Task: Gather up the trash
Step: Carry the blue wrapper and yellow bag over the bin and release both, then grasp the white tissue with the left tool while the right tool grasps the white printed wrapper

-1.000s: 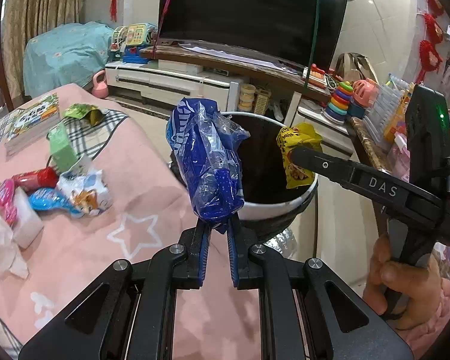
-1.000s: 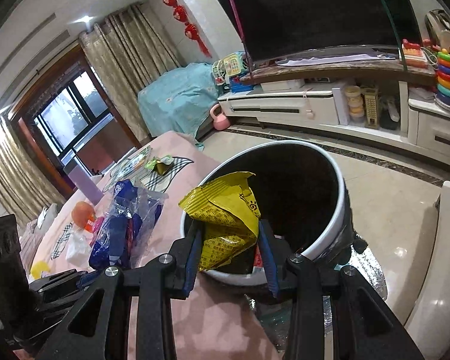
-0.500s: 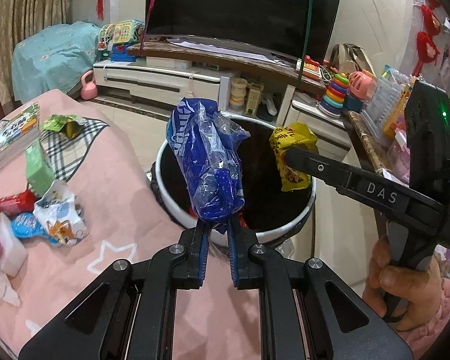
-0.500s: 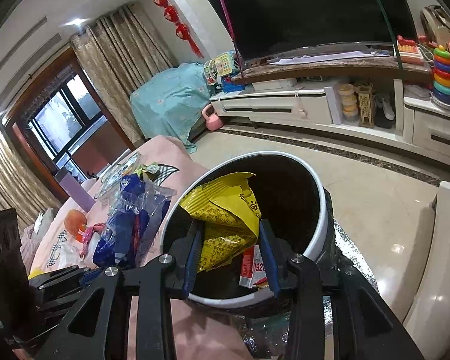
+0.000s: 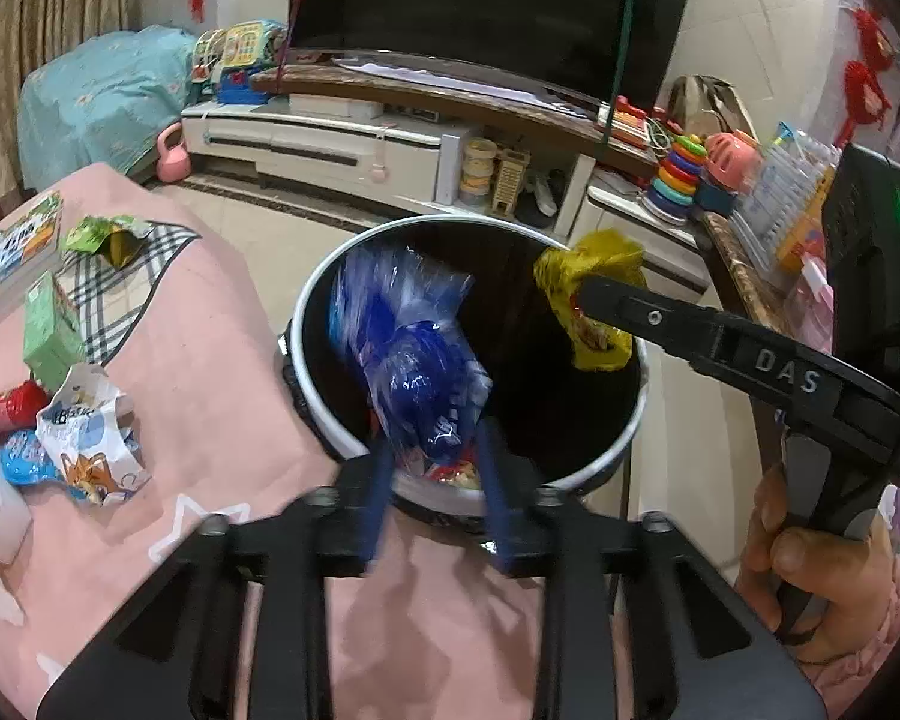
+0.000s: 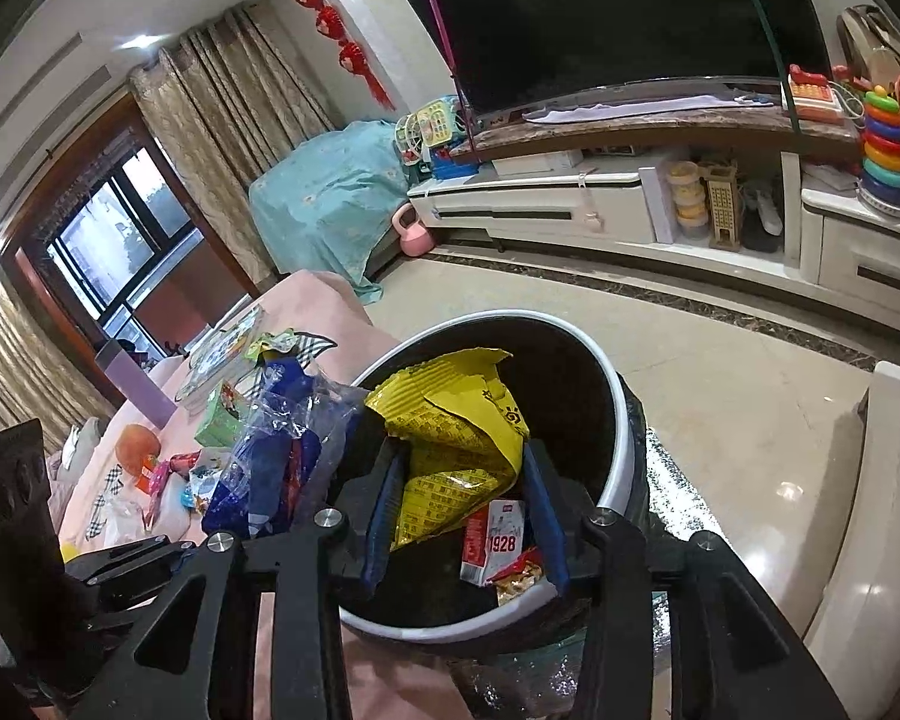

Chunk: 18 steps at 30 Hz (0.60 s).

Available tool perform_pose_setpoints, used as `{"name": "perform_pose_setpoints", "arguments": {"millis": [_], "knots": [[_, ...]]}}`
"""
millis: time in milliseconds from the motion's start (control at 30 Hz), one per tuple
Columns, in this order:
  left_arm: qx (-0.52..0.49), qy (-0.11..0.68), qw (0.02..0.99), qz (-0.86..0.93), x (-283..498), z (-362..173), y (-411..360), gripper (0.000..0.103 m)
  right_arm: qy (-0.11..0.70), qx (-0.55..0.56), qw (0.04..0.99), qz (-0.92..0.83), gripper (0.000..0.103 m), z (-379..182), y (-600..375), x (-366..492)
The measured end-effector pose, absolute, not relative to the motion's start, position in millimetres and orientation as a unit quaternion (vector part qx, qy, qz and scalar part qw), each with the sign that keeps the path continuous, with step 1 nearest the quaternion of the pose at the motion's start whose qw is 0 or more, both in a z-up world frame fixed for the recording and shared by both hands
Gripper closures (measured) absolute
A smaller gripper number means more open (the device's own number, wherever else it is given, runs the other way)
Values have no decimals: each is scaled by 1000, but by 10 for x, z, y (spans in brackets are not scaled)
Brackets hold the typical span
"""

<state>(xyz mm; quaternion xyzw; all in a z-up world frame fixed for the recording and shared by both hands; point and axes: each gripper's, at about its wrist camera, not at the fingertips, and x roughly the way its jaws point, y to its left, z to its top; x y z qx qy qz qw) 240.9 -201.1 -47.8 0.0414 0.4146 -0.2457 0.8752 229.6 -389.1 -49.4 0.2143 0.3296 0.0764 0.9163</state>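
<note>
A black bin with a white rim [image 5: 630,432] [image 6: 621,396] stands at the edge of the pink table. My left gripper [image 5: 432,450] has opened over the bin, and the blue plastic wrapper [image 5: 414,366] sits loose between its spread, motion-blurred fingers, tipping into the bin; the wrapper also shows in the right wrist view [image 6: 270,456]. My right gripper [image 6: 465,498] is over the bin with its jaws wide, and the yellow snack bag [image 6: 456,438] [image 5: 594,306] still hangs between them. Older trash, a red and white carton [image 6: 492,540], lies in the bin.
More wrappers lie on the pink tablecloth [image 5: 210,372]: a white cartoon bag [image 5: 93,438], a green box [image 5: 51,330], a green packet [image 5: 111,237], a red item [image 5: 12,405]. A TV stand [image 5: 360,138] and toys stand behind the bin.
Both grippers moved further over the bin. The left gripper opened and let the blue wrapper go, which tilts down. The right jaws spread wider around the yellow bag.
</note>
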Motion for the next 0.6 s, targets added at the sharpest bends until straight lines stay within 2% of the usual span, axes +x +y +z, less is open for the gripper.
{"name": "perform_pose_setpoints", "arguments": {"millis": [67,167,200,333,367,500,600], "knots": [[36,412,878,-241,2404,-473,-1960,60,331,218,915,75,47,-501,-3923,2324],[32,411,880,-235,2393,-471,-1897,51,329,221,915,76,43,-498,-3929,2316],[27,410,882,-233,2376,-469,-1853,50,329,222,915,77,38,-500,-3930,2316],[13,405,888,-218,2282,-472,-1675,40,324,222,916,84,29,-468,-3868,2257],[8,404,889,-213,2264,-478,-1629,37,322,222,917,85,23,-458,-3851,2245],[-7,405,895,-189,2150,-522,-1382,35,313,221,919,97,12,-412,-3705,2161],[-18,404,898,-170,2059,-545,-1165,34,311,216,919,108,9,-398,-3546,2105]]}}
